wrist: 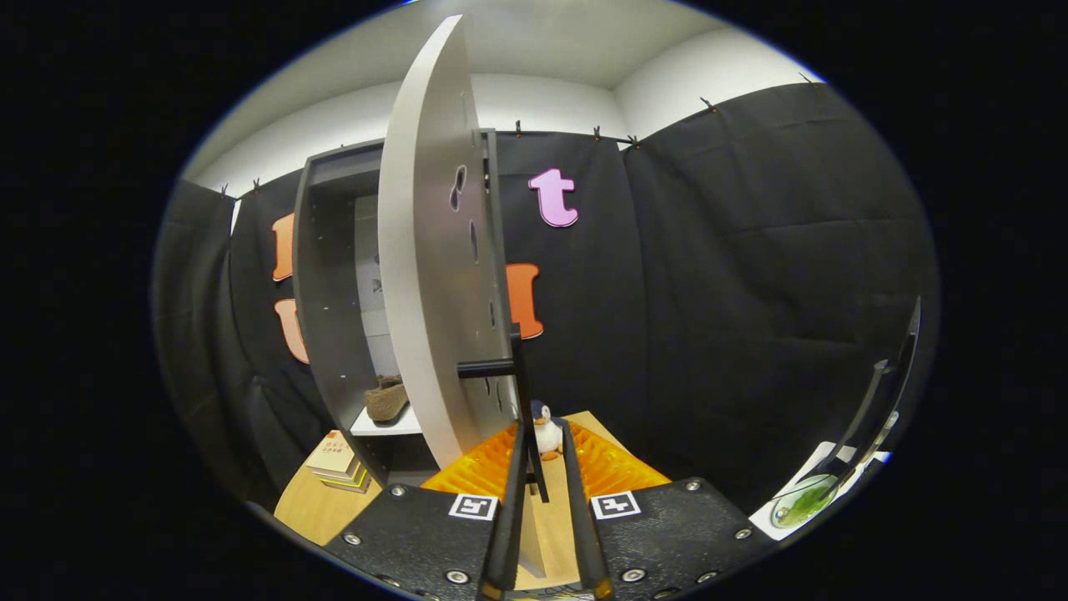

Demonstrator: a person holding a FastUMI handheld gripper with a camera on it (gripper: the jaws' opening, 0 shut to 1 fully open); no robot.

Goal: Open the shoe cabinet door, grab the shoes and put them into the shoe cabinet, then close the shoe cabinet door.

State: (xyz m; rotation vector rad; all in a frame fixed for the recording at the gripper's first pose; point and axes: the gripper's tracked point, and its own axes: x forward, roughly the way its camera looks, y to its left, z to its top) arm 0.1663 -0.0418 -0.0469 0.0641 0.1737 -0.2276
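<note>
Shoe cabinet (329,275): dark-sided upright unit, standing at the far left of a light wooden table (304,505), against the black cloth wall. Cabinet door (434,275): pale panel, swung wide open and seen almost edge-on, with small cut-out slots in its face; a dark bar handle (519,376) stands off its lower free edge on a short stem. Shoe (385,399): brown, one seen, lying on the white shelf (392,424) inside the cabinet, low in the open compartment, toe toward the door side. Gripper (542,455): fingers nearly parallel with a narrow gap between them, reaching forward just below and beside the door handle; the handle's lower end hangs over the left finger, but whether the fingers press on it cannot be told. Toy penguin (546,430): small, white-bellied, sitting just ahead of the fingertips on an orange ribbed tray (476,472). Stack of books (338,463): on the table at the cabinet's foot. Round glass dish (803,501): with green contents, well apart to the right on a white surface. Room: black cloth clipped along white walls, white ceiling above.
</note>
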